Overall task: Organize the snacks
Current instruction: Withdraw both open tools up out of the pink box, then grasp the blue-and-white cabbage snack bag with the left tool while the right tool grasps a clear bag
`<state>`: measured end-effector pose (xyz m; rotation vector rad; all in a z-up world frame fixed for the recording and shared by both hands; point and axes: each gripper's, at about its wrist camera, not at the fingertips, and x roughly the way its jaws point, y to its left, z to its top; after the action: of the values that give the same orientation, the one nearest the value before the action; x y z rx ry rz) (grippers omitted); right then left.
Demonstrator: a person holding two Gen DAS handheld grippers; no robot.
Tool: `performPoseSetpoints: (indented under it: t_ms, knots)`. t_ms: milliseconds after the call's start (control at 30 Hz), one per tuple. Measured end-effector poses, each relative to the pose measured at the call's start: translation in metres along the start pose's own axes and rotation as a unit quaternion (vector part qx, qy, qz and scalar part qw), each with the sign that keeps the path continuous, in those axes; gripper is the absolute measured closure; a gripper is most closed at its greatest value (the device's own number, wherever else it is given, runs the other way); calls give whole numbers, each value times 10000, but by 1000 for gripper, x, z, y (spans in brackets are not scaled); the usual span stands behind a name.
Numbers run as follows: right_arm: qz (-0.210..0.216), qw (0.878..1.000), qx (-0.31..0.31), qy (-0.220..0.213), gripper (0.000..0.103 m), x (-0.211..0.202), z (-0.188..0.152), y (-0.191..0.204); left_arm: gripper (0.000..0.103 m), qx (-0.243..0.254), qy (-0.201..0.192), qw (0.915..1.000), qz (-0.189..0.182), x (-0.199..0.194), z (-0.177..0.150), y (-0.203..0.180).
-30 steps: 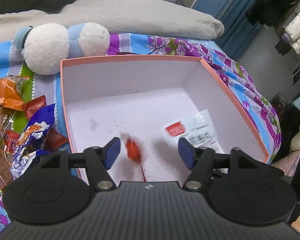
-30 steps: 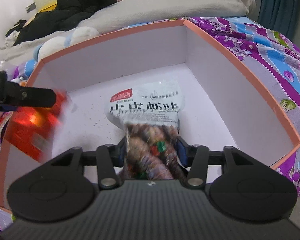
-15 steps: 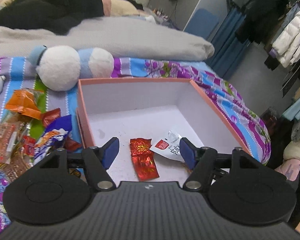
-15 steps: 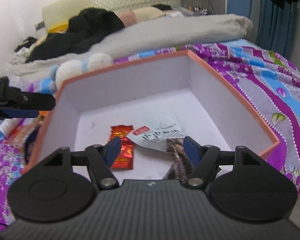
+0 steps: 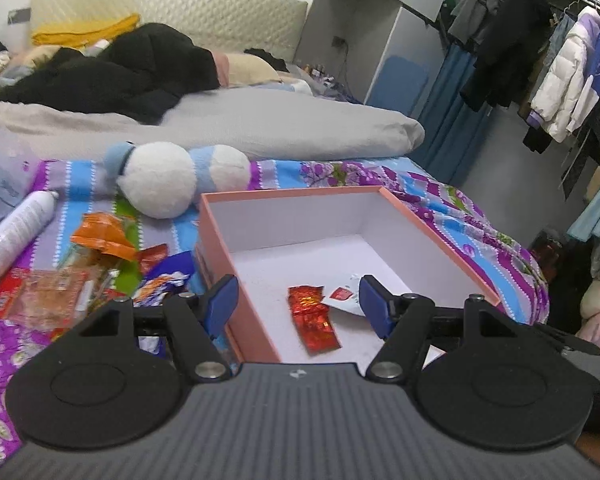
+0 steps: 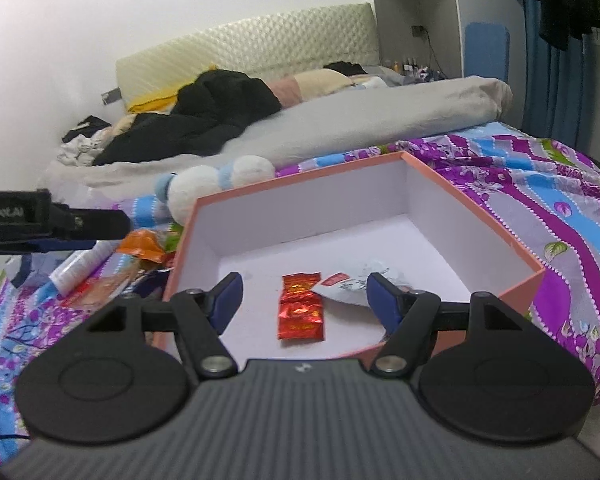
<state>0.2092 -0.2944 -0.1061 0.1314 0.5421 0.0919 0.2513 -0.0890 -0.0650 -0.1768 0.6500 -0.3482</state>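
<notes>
Both the left gripper [image 5: 296, 304] and the right gripper [image 6: 305, 300] are hovering with fingers spread apart, gripping nothing, over the pink box [image 6: 476, 216] on the bed, where a red snack packet [image 6: 301, 312] is lying beside a white snack bag [image 6: 346, 290].

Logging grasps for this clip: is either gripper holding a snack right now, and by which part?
Nothing is held. Left gripper and right gripper are both open; the red packet lies in the box.
</notes>
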Motion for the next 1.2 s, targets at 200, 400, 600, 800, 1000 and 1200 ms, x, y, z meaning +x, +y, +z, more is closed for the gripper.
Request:
performPoseSetpoints:
  t_ms: [200, 400, 600, 800, 1000, 1200]
  knots:
    - [154, 9998, -50, -138, 32, -22, -15, 15, 31, -23, -197, 9997, 119, -37, -19, 9]
    - [260, 9993, -163, -198, 32, -41, -28, 30, 31, -125, -205, 9995, 188, -64, -41, 17]
    - [366, 9986, -301, -245, 32, -59, -40, 47, 31, -237, -161, 9991, 320, -83, -59, 24]
    - [452, 9981, -367, -224, 32, -72, -57, 63, 31, -226, -116, 9990, 357, -98, -72, 29]
    - [499, 9973, -500, -173, 32, -85, -75, 76, 29, -276, 22, 9983, 506, -116, -93, 36]
    - [650, 9955, -683, -14, 32, -92, -90, 86, 23, -361, 115, 9968, 702, -131, -113, 45]
